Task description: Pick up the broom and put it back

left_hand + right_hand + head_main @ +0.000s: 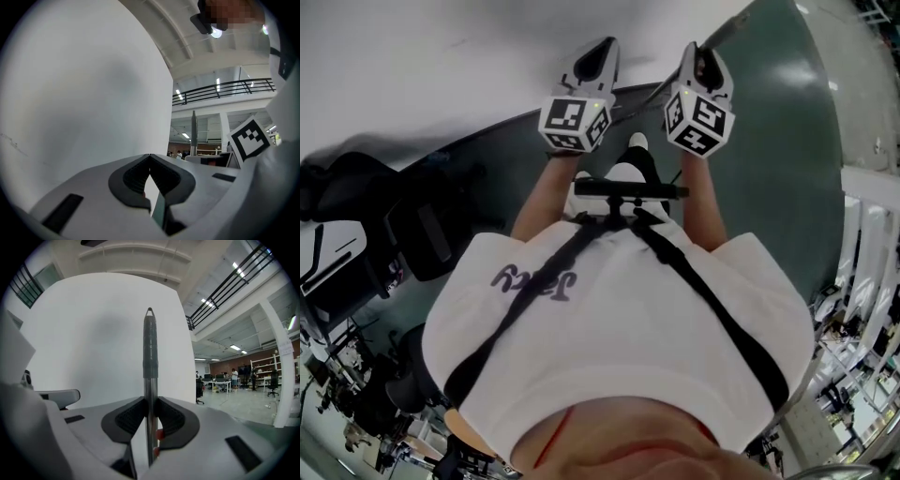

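The broom's handle (150,352), a metal pole with a grey grip at its top, stands upright between the jaws of my right gripper (150,409), whose pads press on it from both sides. In the head view the right gripper (703,58) is level in front of the person, and the handle (733,23) runs on past it. The broom's head is hidden. Close to its left, my left gripper (598,58) is also level. Its jaws (149,161) meet at the tips with nothing between them. From the left gripper view the handle (194,133) shows off to the right.
A big white wall (93,343) stands right in front of both grippers. Below is a dark green floor (769,159). Black office chairs (412,234) stand at the left, white racks (862,244) at the right. Desks and people (234,378) are far off in the hall.
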